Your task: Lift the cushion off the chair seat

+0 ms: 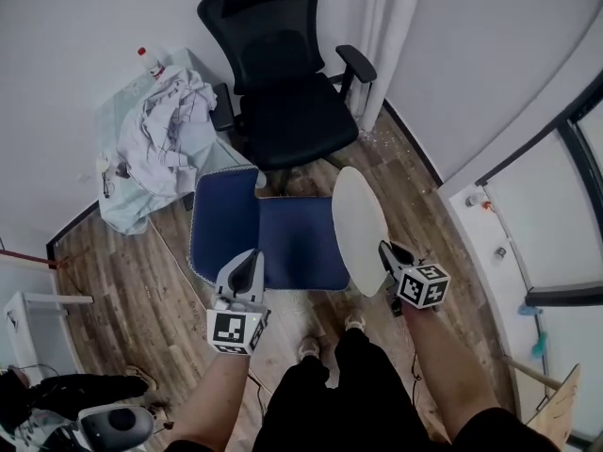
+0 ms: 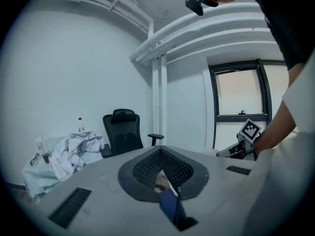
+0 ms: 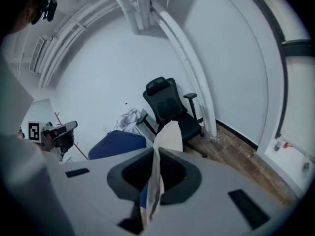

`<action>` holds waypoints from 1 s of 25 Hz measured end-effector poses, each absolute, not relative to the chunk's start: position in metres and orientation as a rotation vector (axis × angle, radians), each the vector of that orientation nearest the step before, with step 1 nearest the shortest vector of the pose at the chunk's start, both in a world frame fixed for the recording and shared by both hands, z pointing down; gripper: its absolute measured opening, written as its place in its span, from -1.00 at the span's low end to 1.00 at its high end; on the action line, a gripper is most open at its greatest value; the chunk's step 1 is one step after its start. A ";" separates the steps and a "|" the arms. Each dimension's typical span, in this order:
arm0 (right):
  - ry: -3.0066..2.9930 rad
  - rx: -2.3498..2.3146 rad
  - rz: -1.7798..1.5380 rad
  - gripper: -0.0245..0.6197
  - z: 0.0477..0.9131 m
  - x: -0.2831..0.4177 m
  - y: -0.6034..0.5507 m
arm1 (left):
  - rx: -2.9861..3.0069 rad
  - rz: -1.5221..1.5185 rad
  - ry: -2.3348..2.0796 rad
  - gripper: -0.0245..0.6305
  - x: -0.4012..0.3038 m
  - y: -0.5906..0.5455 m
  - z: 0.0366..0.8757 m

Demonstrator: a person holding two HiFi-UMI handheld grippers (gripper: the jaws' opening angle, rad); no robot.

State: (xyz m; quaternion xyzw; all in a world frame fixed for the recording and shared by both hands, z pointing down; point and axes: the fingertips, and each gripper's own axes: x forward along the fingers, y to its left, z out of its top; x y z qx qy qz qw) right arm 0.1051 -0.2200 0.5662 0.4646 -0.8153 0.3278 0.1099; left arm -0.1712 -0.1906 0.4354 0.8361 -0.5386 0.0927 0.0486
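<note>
A blue cushion (image 1: 268,238) with a white underside hangs in front of the person, its right edge folded upward. My left gripper (image 1: 251,264) is shut on the cushion's near left edge, and blue fabric (image 2: 170,205) shows between its jaws. My right gripper (image 1: 389,255) is shut on the upturned white edge (image 3: 166,134), which stands upright between its jaws. Beyond the cushion stands a black office chair (image 1: 283,92) with a bare seat. What lies under the cushion is hidden.
A table (image 1: 127,210) at the left carries a crumpled white cloth (image 1: 174,125) and a small bottle (image 1: 149,59). A white pipe column (image 1: 388,26) runs down the corner behind the chair. A glazed partition (image 1: 556,196) is at the right. The person's legs and shoes (image 1: 330,347) are below on the wood floor.
</note>
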 end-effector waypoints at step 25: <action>-2.581 1.377 0.753 -0.82 0.426 0.116 -0.245 | 2.564 0.157 -1.829 -0.91 -0.187 -0.192 0.341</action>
